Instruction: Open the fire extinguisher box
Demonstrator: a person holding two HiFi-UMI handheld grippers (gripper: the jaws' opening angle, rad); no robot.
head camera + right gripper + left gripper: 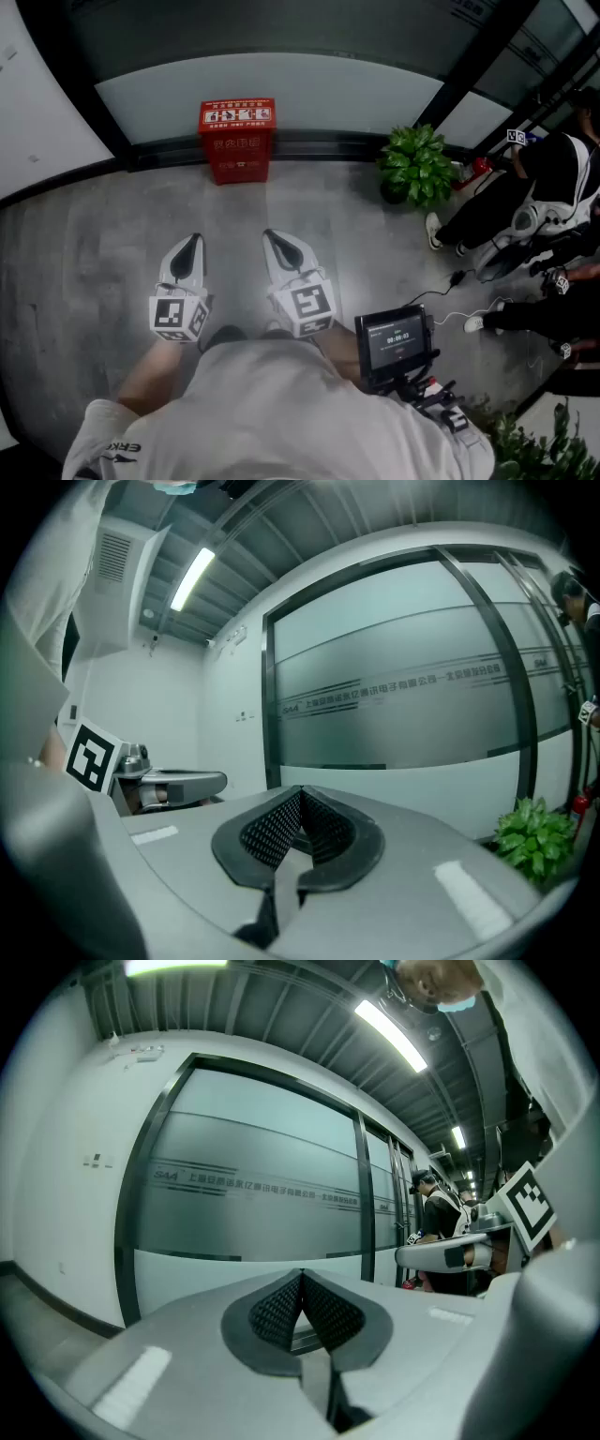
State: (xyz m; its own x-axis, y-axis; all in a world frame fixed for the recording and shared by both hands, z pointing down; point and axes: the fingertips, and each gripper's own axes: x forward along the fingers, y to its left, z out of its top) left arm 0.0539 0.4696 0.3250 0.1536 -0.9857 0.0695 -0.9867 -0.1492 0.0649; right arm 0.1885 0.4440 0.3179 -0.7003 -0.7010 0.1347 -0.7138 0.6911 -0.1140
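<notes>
red box (237,139) against wall, lid shut, well ahead. left gripper (188,249), right gripper (286,246): fingers together, empty, waiting to reach.

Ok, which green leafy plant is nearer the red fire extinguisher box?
The bushy green plant by the glass wall, right of the red box; the other plant lies bottom right.

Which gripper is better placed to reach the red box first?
The right gripper, slightly: its tip lines up with the red box; the left gripper sits just outside. Both shut, far away.
</notes>
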